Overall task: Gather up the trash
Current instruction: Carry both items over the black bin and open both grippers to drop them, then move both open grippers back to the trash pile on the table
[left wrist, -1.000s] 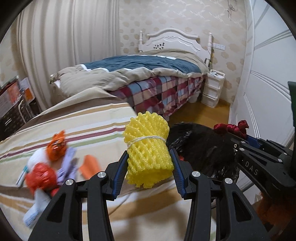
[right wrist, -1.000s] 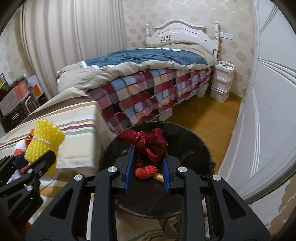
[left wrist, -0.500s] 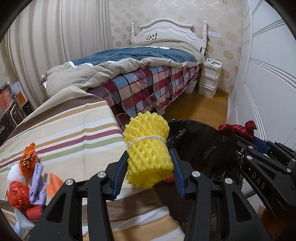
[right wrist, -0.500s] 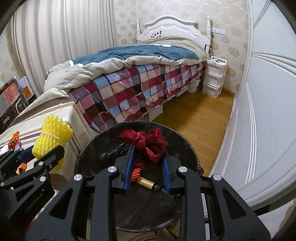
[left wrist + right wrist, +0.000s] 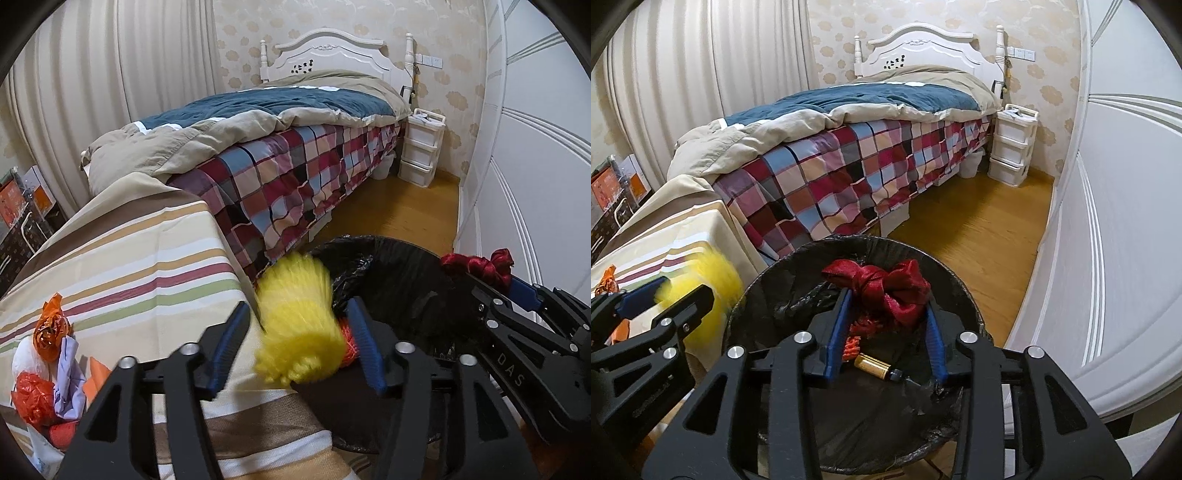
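Note:
My left gripper hangs at the near rim of a bin lined with a black bag, and its jaws are opening. A yellow foam net is blurred between the blue pads and no longer pinched. In the right wrist view that net shows beside the left gripper. My right gripper is over the bin with its jaws opening. A crumpled red ribbon sits loosely between the tips. A brown bottle and a red net scrap lie in the bin.
More trash lies on the striped tablecloth at the left: an orange wrapper, a red bag and a lilac scrap. Behind stand a bed with a checked cover, white drawers and white wardrobe doors.
Both grippers moved from over the table to the bin, then spread their jaws. The yellow net has slipped low and blurred. The red ribbon has loosened and spread out.

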